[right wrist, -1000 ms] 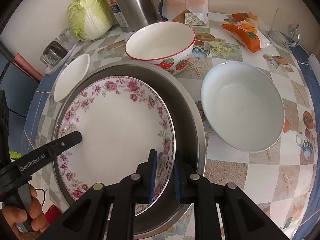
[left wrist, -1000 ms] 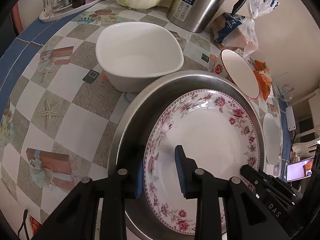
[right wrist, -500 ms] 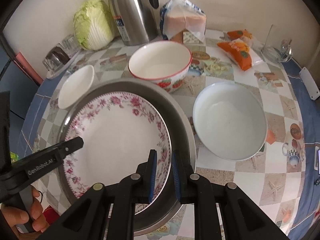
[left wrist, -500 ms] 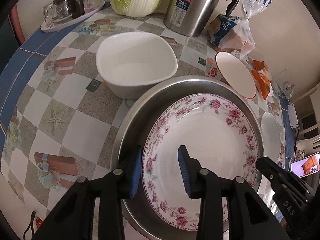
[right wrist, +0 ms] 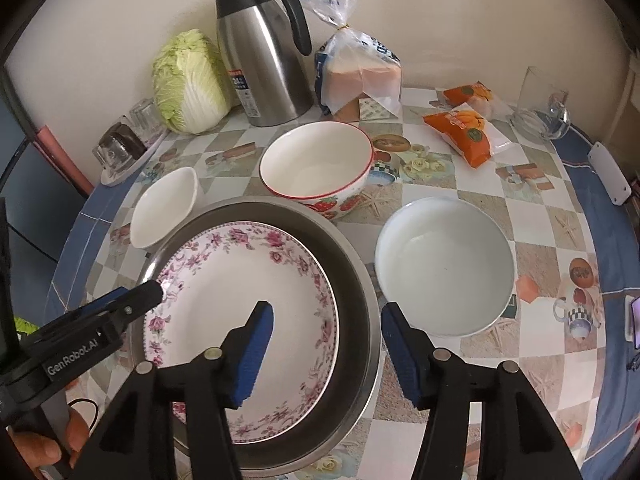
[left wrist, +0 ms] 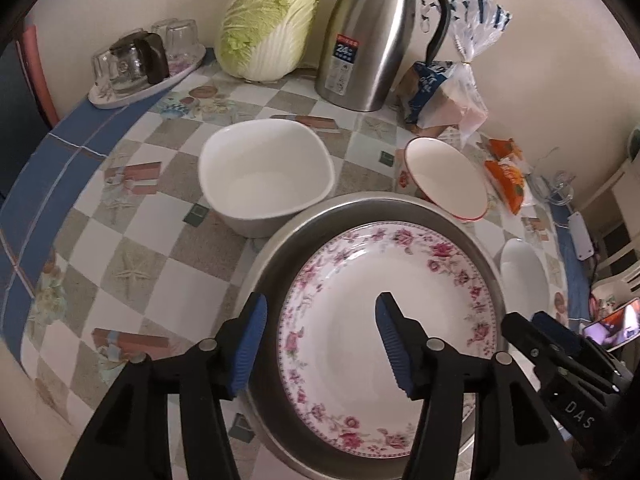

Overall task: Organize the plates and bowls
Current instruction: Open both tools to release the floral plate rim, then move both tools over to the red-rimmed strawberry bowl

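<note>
A floral-rimmed plate lies flat inside a steel basin. My left gripper hangs a little above the plate's left rim. Its jaws are opening and its pads touch nothing. My right gripper hovers over the plate's right rim and the basin wall. Its jaws are also opening, clear of both. Around the basin stand a squarish white bowl, a red-rimmed strawberry bowl and a wide pale bowl.
Along the back wall stand a steel kettle, a cabbage and a bagged loaf. Orange snack packs and a glass jug sit at the right, a tray of glasses at the left. A hand holds the left gripper.
Both grippers have opened off the plate's rim and risen. The plate stays lying in the basin, and more of the table shows.
</note>
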